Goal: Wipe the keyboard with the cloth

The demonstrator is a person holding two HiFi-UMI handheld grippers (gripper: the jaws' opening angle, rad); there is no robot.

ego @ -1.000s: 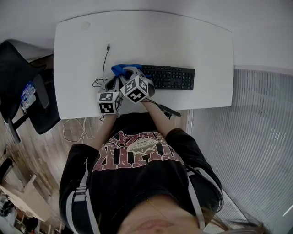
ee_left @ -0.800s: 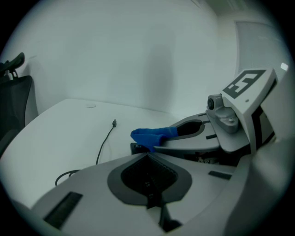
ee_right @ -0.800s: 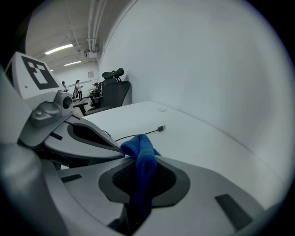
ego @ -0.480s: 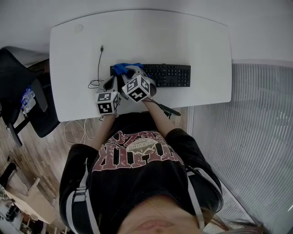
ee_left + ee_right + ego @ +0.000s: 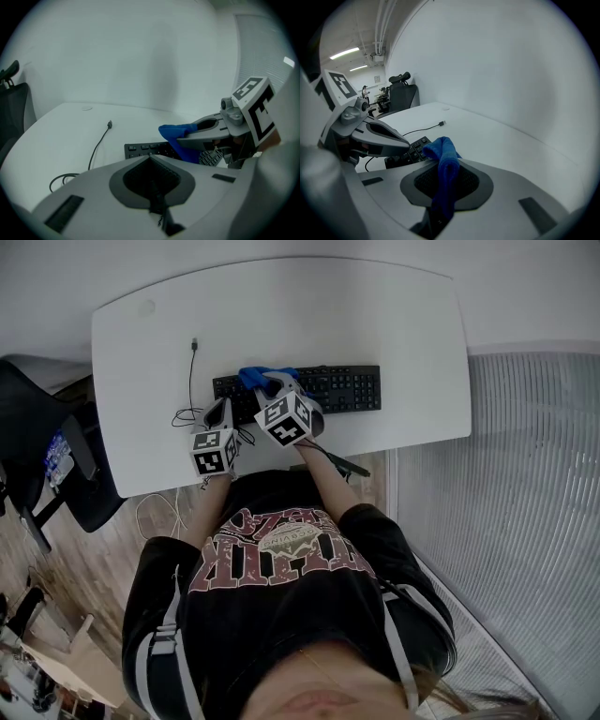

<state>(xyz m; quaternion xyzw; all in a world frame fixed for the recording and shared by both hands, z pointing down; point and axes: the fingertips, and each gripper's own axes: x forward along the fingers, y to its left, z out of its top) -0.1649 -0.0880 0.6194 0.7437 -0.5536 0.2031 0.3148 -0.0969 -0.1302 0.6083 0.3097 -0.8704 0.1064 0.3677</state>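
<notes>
Cloth: blue, pinched in the closed fingers of the right gripper, now shifted rightward along the keyboard, with left-end keys uncovered behind the fingers. The wipe looks under way, with most keys still ahead of them. Left gripper: fingers closed on nothing, just left of the right fingers

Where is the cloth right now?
The blue cloth is clamped in the right gripper, over the left end of the keyboard on the white table in the head view. The left gripper, shut and empty, is just left of it.
</notes>
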